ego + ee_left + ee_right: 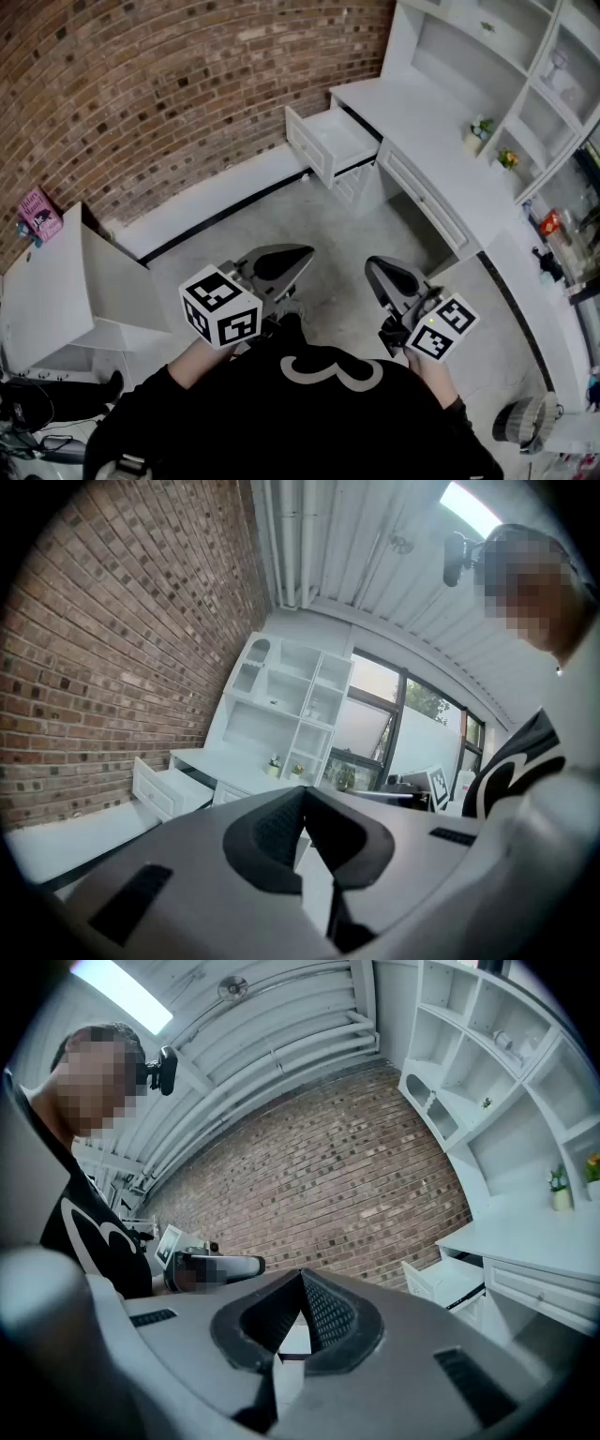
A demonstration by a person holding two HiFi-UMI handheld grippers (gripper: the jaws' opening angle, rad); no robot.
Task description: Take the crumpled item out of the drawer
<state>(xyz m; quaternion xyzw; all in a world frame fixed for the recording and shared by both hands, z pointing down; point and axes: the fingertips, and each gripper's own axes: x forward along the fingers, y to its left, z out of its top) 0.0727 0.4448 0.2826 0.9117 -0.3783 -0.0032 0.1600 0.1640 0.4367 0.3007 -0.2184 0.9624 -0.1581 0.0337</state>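
A white drawer (pixel 330 141) stands pulled out from the white desk (pixel 431 131) by the brick wall, far ahead of me. Its inside looks plain white, and I can make out no crumpled item in it. I hold both grippers close to my body, above the grey floor. My left gripper (pixel 303 252) is shut with nothing in it, and its pads meet at the tip (pixel 303 790). My right gripper (pixel 373 265) is likewise shut and empty (pixel 302 1275). The open drawer (pixel 167 789) sits low left in the left gripper view. In the right gripper view the drawer (pixel 452 1283) lies low right.
A white cabinet (pixel 52 291) stands at my left with a pink box (pixel 37 214) on it. Open shelves with small potted plants (pixel 480 129) rise behind the desk. A long white counter (pixel 534 281) runs down the right, with a round fan-like object (pixel 525 422) near its foot.
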